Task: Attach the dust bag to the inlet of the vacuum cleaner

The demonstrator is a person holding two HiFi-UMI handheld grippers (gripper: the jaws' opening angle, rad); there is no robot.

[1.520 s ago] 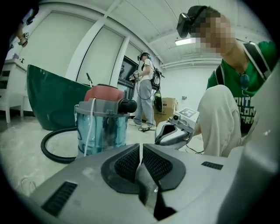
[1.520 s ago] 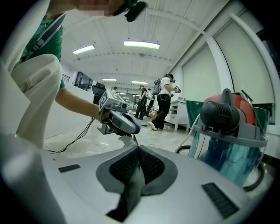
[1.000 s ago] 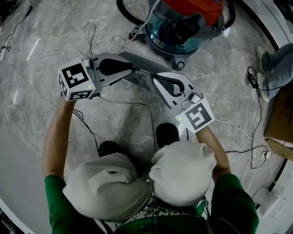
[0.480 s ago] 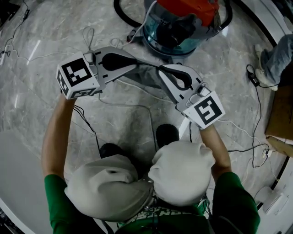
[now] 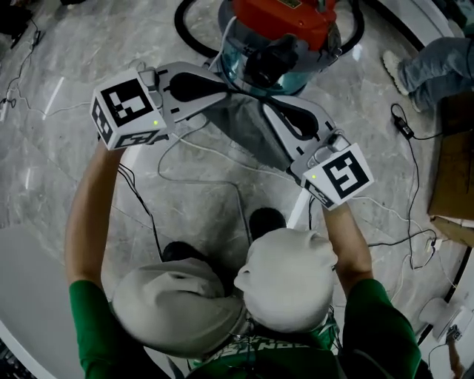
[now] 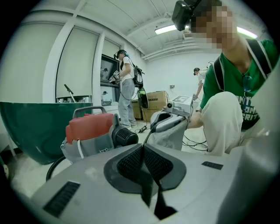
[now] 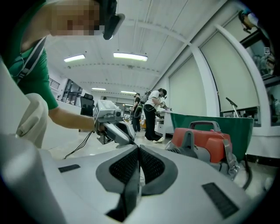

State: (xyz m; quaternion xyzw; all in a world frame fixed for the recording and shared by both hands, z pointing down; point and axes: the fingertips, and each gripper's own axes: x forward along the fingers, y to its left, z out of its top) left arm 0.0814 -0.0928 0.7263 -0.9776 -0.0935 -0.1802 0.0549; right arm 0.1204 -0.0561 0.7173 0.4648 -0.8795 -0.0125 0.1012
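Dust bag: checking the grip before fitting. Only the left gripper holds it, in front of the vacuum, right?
No, both grippers hold it: the head view shows the dust bag stretched between the left gripper and the right gripper, in front of the vacuum.

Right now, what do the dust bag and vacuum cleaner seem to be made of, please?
Dust bag: likely soft grey cloth, matt; it sags and creases. Vacuum cleaner: probably hard plastic, glossy red lid, see-through bluish tank.
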